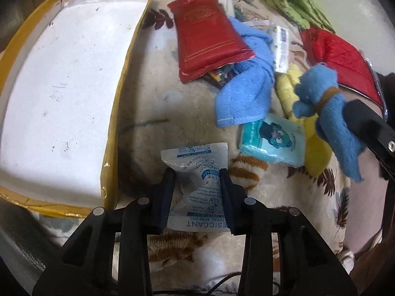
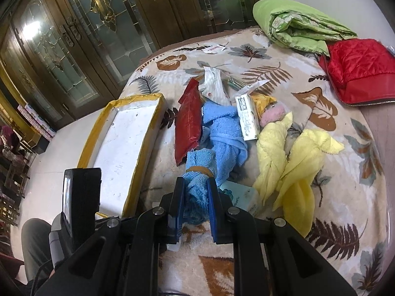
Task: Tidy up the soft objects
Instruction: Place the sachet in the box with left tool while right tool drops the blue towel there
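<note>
**Two Grippers Loaded Beside an Empty Box**

On a leaf-patterned blanket (image 2: 284,79), the left gripper (image 1: 196,175) straddled a white desiccant packet (image 1: 197,170), its fingers pressed against the packet's sides and creasing it. The right gripper (image 2: 195,185) was clenched on a rolled blue cloth (image 2: 198,172) bound by a brown band and held clear of the pile of red pouch (image 1: 209,42), blue towel (image 1: 243,93) and yellow cloths (image 2: 296,167). A yellow-taped white box (image 1: 61,86) stood empty just beside them. Gathering looked under way; next, each load would need lifting over the taped rim before release.

Tissue pack (image 2: 240,194) (half hidden)
</note>
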A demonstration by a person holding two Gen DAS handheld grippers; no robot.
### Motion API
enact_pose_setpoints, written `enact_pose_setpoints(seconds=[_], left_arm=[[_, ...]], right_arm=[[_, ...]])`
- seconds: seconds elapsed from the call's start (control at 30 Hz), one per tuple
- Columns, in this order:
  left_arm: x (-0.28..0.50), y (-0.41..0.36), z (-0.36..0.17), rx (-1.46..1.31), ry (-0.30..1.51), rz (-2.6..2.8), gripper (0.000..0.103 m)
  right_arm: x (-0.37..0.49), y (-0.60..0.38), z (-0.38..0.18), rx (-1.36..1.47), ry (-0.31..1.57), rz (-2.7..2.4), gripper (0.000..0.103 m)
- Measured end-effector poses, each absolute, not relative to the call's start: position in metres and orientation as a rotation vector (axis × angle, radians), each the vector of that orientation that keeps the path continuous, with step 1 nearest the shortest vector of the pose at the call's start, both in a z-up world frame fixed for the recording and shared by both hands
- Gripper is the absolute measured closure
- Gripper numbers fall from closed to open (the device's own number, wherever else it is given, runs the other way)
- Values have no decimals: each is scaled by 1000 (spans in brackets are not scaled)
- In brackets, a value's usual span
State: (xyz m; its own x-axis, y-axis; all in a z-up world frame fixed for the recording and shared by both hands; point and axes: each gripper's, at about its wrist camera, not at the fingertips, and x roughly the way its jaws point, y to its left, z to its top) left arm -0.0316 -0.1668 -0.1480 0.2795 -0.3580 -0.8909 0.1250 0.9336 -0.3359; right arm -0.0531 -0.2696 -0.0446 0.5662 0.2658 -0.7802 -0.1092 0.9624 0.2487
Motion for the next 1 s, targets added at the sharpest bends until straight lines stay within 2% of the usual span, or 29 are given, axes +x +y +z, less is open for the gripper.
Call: enact_pose_setpoints(seconds=[0.3,0.5,0.77,1.0], left_arm=[[-52,-156,-81,-240,1009,-320,69],[-62,-111,-47,-235,888,-222,69],[-52,-48,-45,-314,868,-173,69],[-37,-24,-50,-310,860,-163,69]], right_arm=[[-61,-263,-29,188,913,247,87],[-59,-238,-24,187,913,308,87],[-54,-186,-31,103,940,324,87],[-50,-143,-40,25,946,333,87]])
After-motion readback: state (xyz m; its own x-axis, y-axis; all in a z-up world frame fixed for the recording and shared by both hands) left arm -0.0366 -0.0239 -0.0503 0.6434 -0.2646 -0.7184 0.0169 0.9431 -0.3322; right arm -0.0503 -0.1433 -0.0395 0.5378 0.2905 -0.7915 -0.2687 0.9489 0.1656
